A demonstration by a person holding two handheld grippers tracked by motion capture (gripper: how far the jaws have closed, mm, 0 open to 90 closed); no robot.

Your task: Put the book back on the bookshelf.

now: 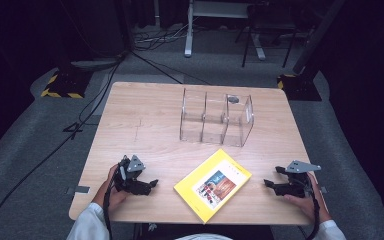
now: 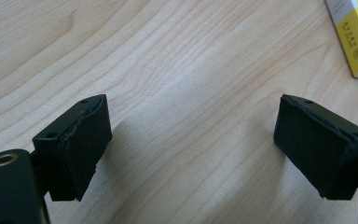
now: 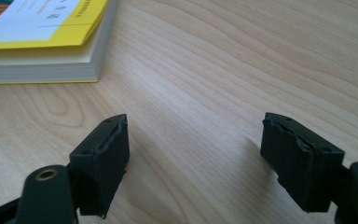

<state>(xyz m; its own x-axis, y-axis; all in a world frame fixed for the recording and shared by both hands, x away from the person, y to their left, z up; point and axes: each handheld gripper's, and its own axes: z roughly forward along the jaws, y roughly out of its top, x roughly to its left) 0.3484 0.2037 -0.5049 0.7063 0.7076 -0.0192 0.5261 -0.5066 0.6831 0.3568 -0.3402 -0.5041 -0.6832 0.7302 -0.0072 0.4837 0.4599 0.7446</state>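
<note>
Both hands resting low at frame bottom: left gripper [image 1: 152, 183] and right gripper [image 1: 268, 183] gaping empty, pointing inward at yellow book [image 1: 213, 184] lying between them.

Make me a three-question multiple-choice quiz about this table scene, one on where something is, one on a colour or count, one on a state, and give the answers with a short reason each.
1. Where does the book lie?
A. Inside the clear organizer
B. Flat on the table, between the two grippers
C. On the floor beside the table

2. How many compartments does the clear organizer have?
A. Three
B. Five
C. One

3. How do the jaws of the left gripper stand?
A. Shut on the book
B. Shut on nothing
C. Open, with bare table between them

Answers:
1. B: the high view shows the yellow book flat on the table, with the left gripper on one side and the right gripper on the other.
2. A: two inner walls split it into three.
3. C: the left gripper view shows both pads wide apart over wood grain.
</note>
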